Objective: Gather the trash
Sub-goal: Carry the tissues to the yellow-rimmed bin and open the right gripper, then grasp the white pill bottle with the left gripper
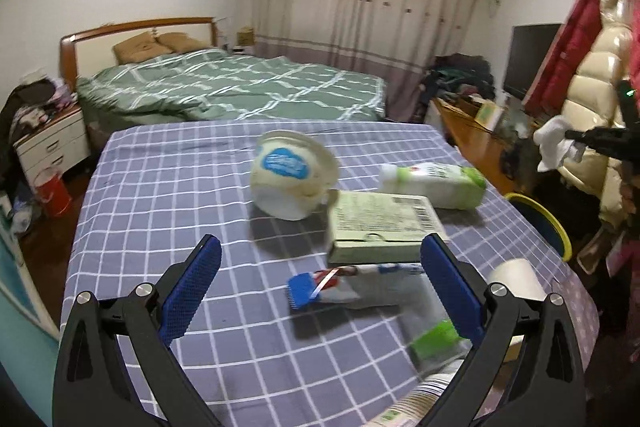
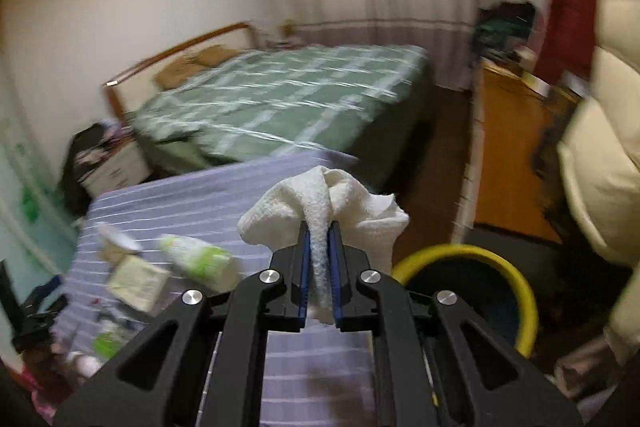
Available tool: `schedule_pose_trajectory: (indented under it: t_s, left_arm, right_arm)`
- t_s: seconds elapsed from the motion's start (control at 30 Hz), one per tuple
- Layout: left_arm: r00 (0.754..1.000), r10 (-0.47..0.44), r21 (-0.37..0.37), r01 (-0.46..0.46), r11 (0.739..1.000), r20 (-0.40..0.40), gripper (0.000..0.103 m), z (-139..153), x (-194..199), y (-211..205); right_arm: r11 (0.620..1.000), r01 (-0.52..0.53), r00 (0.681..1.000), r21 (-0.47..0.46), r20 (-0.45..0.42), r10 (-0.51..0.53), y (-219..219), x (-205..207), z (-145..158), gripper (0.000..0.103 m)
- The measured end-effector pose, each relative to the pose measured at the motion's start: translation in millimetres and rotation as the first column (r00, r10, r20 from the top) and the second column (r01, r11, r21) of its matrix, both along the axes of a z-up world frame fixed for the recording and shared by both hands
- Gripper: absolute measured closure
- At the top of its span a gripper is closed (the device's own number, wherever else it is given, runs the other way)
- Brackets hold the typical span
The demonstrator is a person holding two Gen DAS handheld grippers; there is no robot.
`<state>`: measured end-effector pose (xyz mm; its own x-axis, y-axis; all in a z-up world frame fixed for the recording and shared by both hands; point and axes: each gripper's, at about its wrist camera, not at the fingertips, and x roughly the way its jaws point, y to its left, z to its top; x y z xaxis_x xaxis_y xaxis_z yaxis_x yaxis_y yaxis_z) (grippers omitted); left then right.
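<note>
My right gripper (image 2: pixel 321 233) is shut on a crumpled white tissue (image 2: pixel 320 205), held in the air past the table's right edge, above and left of the yellow-rimmed bin (image 2: pixel 520 287). The same tissue (image 1: pixel 554 143) and right gripper (image 1: pixel 578 135) show at the far right of the left wrist view. My left gripper (image 1: pixel 324 261) stands open over the checked tablecloth (image 1: pixel 160 187), with a torn snack wrapper (image 1: pixel 344 285) lying between its fingers, untouched. Beyond it lie a flat green box (image 1: pixel 384 227), a tipped white tub (image 1: pixel 292 175) and a green-and-white bottle (image 1: pixel 436 183).
A white paper roll (image 1: pixel 516 277) and green-labelled packaging (image 1: pixel 436 341) sit near the table's right front. The bin's rim (image 1: pixel 548 223) shows beside the table edge. Behind stand a bed (image 1: pixel 240 87), a wooden desk (image 1: pixel 472 135) and hanging coats (image 1: pixel 600 67).
</note>
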<state>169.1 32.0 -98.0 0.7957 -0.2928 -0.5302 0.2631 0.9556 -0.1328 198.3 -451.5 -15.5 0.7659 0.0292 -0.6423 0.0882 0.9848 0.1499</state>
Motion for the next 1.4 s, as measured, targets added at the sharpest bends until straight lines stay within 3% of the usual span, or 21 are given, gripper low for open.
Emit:
schedule_pose_trajectory:
  t_s: [0.23,0.3,0.33,0.47,0.57,0.7,0.83,0.97,1.2,1.33,1.4]
  left_arm:
    - [0.999,-0.051,0.002,0.051,0.999,0.003,0.005,0.5,-5.2,-6.5]
    - [0.999,-0.052,0.0,0.052,0.999,-0.003,0.005,-0.5,-4.0,-6.6]
    - [0.999,-0.052,0.0,0.052,0.999,-0.005,0.005,-0.7,-4.1,-6.7]
    - [0.998,-0.056,0.0,0.056,0.998,-0.009,0.005,-1.4,-2.8,-6.2]
    - [0.998,-0.067,0.013,0.067,0.998,-0.014,0.005,-2.8,-1.8,-9.5]
    - [0.997,-0.082,0.037,0.083,0.996,-0.009,0.005,-4.5,-2.5,-15.9]
    - [0.995,-0.097,0.057,0.099,0.994,-0.027,0.005,-6.2,-1.2,-22.3]
    - [0.99,-0.136,0.087,0.14,0.986,-0.045,0.005,-2.6,-8.1,-30.4]
    - [0.966,-0.226,0.13,0.242,0.962,-0.127,0.005,-1.4,-46.1,-47.0]
    - [0.966,-0.112,0.079,0.134,0.988,-0.232,0.005,-9.8,-56.5,-46.7]
    - [0.95,-0.029,0.01,0.034,0.999,-0.312,0.005,-18.9,-60.1,-42.9]
  right_arm:
    - [0.978,0.205,0.968,-0.039,-0.142,-0.208,-72.0,5.3,-63.1,0.092]
    - [0.968,0.246,0.953,-0.045,-0.169,-0.25,-87.0,8.6,-79.8,0.077]
    - [0.963,0.263,0.947,-0.053,-0.174,-0.268,-86.2,12.2,-85.4,0.075]
    - [0.948,0.316,0.934,-0.051,-0.157,-0.32,-87.0,9.9,-92.2,0.073]
    - [0.941,0.338,0.938,-0.019,-0.07,-0.338,-73.5,5.6,-80.6,0.073]
    - [0.94,0.335,0.934,0.06,0.106,-0.34,-35.3,1.2,-58.5,0.057]
    - [0.955,0.285,0.931,0.086,0.211,-0.297,12.3,-1.5,-59.3,0.055]
    - [0.974,0.222,0.956,-0.055,0.208,-0.206,49.2,6.2,-68.7,0.053]
    - [0.992,0.101,0.984,-0.074,0.152,-0.089,73.1,15.9,-80.7,0.052]
    - [0.993,0.087,0.986,-0.075,0.147,-0.075,77.7,15.9,-81.8,0.052]
    - [0.994,0.088,0.987,-0.067,0.144,-0.078,76.4,15.8,-82.8,0.052]
